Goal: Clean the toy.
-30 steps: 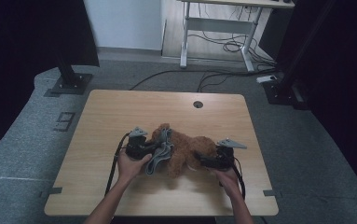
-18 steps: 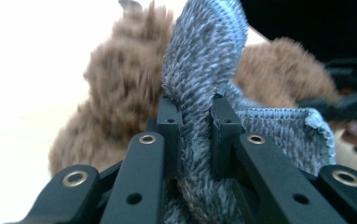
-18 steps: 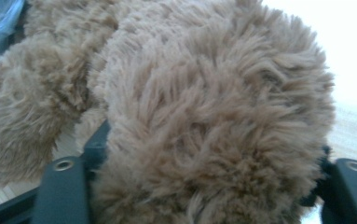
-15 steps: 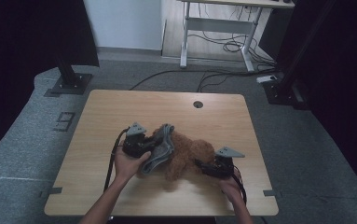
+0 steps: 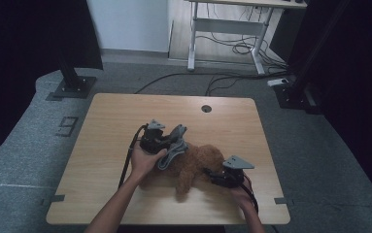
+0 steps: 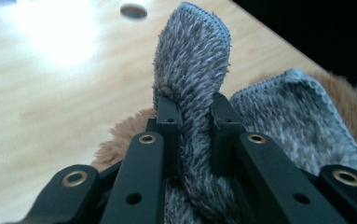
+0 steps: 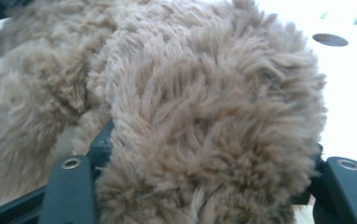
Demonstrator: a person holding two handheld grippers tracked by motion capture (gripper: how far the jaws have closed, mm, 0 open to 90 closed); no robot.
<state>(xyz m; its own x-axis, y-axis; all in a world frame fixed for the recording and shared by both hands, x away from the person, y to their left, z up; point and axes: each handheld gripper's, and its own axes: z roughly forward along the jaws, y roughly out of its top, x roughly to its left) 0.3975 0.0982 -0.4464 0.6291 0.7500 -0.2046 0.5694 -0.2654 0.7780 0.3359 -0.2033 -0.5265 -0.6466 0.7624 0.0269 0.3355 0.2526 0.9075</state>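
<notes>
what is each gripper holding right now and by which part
The left gripper pinches a raised fold of the grey fuzzy cloth. The right gripper is closed around a limb of the brown plush toy.

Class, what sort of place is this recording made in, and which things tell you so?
Probably a lab or recording studio: a bare wooden table with a cable hole, black curtains around it, and loose cables under a desk behind.

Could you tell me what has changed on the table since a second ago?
The right gripper has just been closing, and its jaws now clamp the brown plush toy. The left gripper, shut on the grey cloth, has lifted it a little, away from the person. The toy stays lying on the table.
</notes>
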